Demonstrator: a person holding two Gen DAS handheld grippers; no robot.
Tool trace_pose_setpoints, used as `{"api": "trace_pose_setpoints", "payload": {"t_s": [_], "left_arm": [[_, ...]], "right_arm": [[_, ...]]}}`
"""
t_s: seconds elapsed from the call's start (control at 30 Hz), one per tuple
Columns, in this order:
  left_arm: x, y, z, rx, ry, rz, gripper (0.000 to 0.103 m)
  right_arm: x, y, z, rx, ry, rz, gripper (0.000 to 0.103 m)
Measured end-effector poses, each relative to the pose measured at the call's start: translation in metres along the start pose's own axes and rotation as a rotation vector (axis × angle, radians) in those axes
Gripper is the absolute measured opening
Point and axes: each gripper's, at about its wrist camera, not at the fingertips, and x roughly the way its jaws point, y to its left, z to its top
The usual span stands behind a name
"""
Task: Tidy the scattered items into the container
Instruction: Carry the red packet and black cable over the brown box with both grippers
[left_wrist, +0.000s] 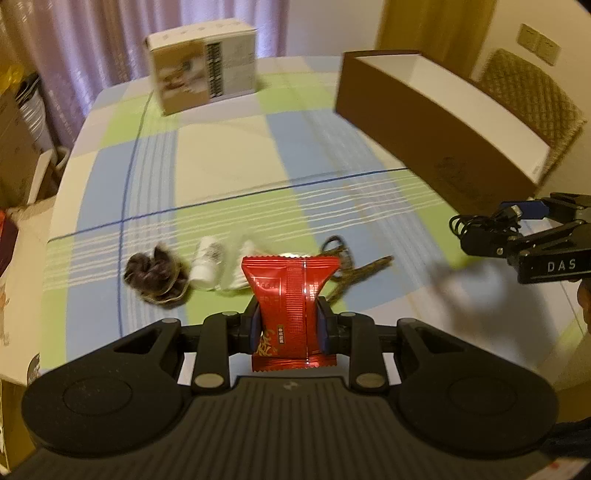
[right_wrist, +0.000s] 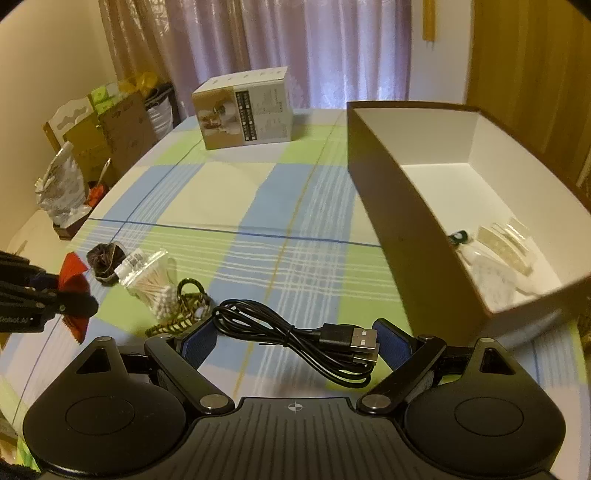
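Two hand-held grippers hover above a desk (right_wrist: 258, 192) covered in a blue, green and cream checked cloth.

The left gripper (left_wrist: 290, 317) has its fingers clenched on a red snack packet (left_wrist: 291, 295), held upright with its long side pointing away from the camera.

The right gripper (right_wrist: 295, 341) carries a coiled black USB cable (right_wrist: 295, 332). The bundle lies crosswise between the blue pads, plugs pointing right. The fingers stand wide, yet the cable looks lifted, so they seem to be grasping it.

The container, a brown cardboard box (right_wrist: 406, 229) with a white inside, sits ahead and to the right of both grippers. Its long side runs away from the viewer. A few pale items (right_wrist: 502, 243) already lie in its near end.

The right gripper is just beside the box's near corner and is the nearer of the two. The left one is well apart, across the desk.

Still on the cloth: a dark scrunchie (left_wrist: 155, 277), a bag of cotton swabs (right_wrist: 155, 284) and a striped hair claw (right_wrist: 184, 310).
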Motion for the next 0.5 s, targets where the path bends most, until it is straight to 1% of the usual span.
{"api": "trace_pose_setpoints", "payload": {"t_s": [0.3,0.5], "left_arm": [[-0.006,-0.047,0.01,0.089,-0.034,-0.069,0.024],[-0.007,-0.087,0.025,0.154,-0.065,-0.137,0.024]], "right_arm": [[-0.039,-0.023,-0.018,0.04,-0.031,-0.037,0.088],[-0.065,-0.047,-0.024,0.066,-0.056,-0.067,0.088]]}}
